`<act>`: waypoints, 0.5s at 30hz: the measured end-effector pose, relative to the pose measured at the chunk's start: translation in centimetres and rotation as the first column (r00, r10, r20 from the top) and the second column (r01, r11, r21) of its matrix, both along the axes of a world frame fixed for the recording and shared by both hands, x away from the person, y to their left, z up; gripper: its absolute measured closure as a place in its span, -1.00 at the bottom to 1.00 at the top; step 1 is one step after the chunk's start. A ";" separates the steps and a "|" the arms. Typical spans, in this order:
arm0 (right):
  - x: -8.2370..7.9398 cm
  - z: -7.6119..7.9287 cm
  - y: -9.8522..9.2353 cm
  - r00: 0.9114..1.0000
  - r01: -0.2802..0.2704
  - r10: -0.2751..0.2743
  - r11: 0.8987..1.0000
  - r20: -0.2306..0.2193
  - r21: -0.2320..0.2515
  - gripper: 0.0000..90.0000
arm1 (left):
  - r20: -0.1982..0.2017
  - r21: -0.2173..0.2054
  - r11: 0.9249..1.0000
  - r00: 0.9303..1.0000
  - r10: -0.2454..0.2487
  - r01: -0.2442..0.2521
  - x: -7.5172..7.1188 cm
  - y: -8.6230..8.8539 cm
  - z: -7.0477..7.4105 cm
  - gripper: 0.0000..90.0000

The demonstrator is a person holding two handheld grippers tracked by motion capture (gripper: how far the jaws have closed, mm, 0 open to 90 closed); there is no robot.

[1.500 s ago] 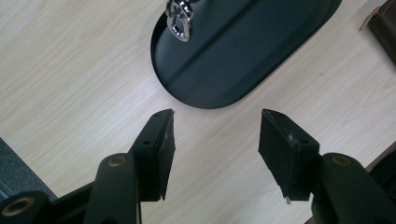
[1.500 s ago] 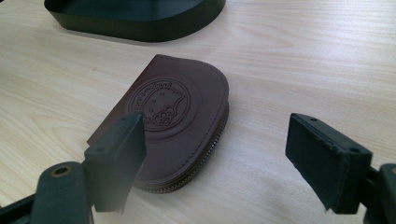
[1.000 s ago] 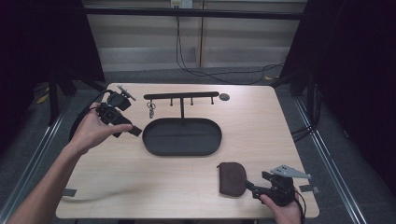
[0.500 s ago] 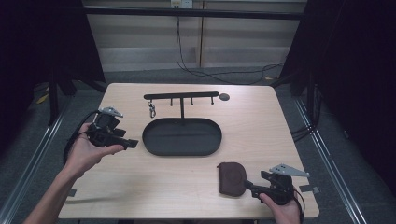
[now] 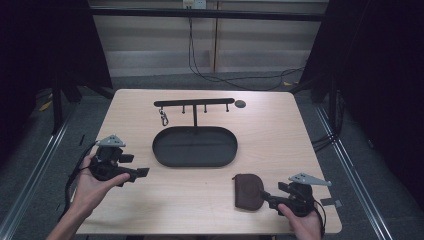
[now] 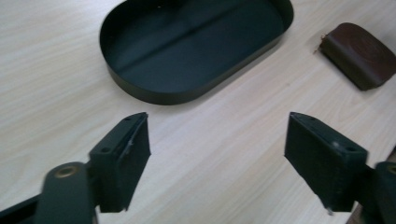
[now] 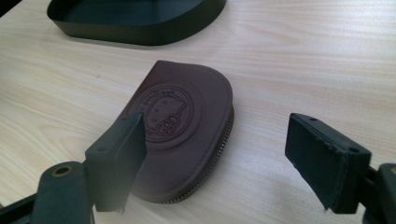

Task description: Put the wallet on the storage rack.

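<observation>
While my left gripper (image 5: 141, 172) has just been opening on nothing left of the black oval tray (image 5: 165, 156), my right gripper's (image 5: 265, 196) spread jaws are flanking the brown leather coin pouch (image 5: 247, 190) lying on the surface (image 5: 270, 135) near the tray.

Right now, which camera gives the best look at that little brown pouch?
The right gripper view: the brown pouch lies close, with its embossed round stamp and zip edge plain to see. The high view shows it small and dark near the right gripper; the left gripper view catches it off at the upper right corner.
</observation>
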State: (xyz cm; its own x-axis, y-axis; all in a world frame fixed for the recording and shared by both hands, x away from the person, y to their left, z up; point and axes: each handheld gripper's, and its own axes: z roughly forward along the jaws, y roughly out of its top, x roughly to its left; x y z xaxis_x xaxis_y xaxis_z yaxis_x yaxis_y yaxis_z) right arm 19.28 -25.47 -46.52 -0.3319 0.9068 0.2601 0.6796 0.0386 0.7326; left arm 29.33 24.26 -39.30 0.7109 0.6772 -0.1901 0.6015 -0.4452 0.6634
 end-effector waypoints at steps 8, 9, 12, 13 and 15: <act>0.4 0.8 0.2 0.995 -0.059 0.058 0.998 -0.076 -0.015 -0.51 | -0.011 -0.038 0.999 0.999 -0.038 0.038 -2.4 0.6 -2.1 -0.62; 0.5 0.7 0.1 0.994 -0.065 0.064 0.998 -0.086 -0.009 -0.51 | -0.005 -0.040 0.998 0.999 -0.038 0.038 -2.8 0.6 -2.4 -0.62; 0.8 0.7 0.3 0.989 -0.064 0.065 0.998 -0.130 0.006 -0.51 | 0.003 -0.057 0.998 1.000 -0.009 0.009 -3.9 1.1 -3.5 -0.58; 1.0 0.7 0.4 0.987 -0.065 0.066 0.998 -0.144 0.014 -0.51 | -0.003 -0.063 0.998 1.000 0.000 0.000 -4.1 1.2 -3.8 -0.56; 1.2 0.8 0.6 0.983 -0.082 0.084 0.996 -0.161 0.018 -0.49 | -0.001 -0.083 0.997 1.000 0.007 -0.007 -4.6 1.4 -4.4 -0.57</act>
State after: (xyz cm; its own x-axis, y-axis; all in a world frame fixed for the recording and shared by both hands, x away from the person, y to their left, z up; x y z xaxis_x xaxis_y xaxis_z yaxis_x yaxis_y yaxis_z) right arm 20.51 -24.83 -45.72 -0.3588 0.8745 0.3264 0.7840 0.0926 0.6138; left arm 24.73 25.70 -43.68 0.7058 0.6641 -0.2465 0.6049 -0.3840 0.6975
